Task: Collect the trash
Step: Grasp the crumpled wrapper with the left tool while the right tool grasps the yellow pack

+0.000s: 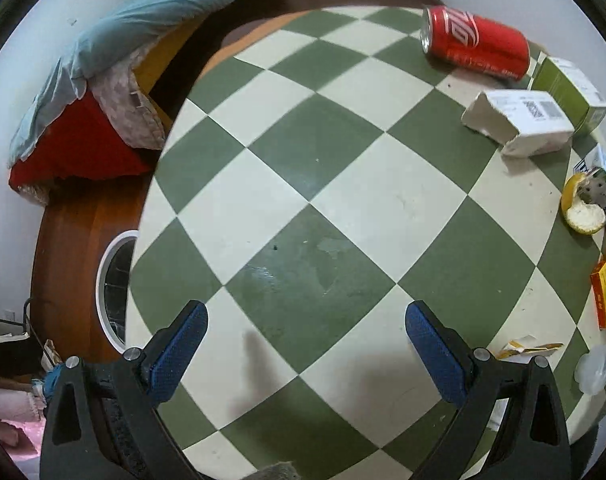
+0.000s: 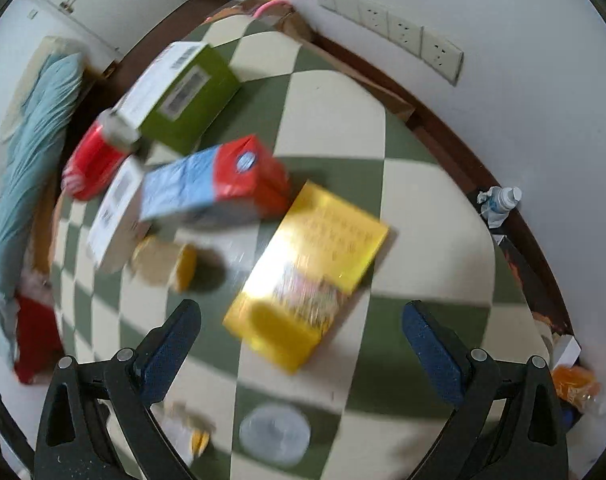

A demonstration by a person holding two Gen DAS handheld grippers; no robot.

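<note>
Right now both grippers hang over a round table (image 1: 303, 184) covered in a green-and-cream checked cloth, and neither has hold of anything. The left gripper (image 1: 306, 320) has its blue-padded fingers (image 1: 179, 354) spread wide above a bare stretch of cloth, with the litter strung along the table's edge from one to four o'clock: a red can (image 1: 477, 42) on its side, a green box (image 1: 569, 88) just beside it, a torn white box (image 1: 519, 122) touching the green one, a piece of orange peel (image 1: 582, 210), a yellow box (image 1: 605, 300), and a clear plastic lid (image 1: 594, 368). A white-rimmed bin (image 1: 111, 292) stands on the floor at nine o'clock. The right gripper (image 2: 301, 320) is spread just as wide, with the yellow box (image 2: 307, 272) between its fingers but untouched; its view is blurred. A red-and-blue carton (image 2: 215, 184) lies at eleven o'clock.
</note>
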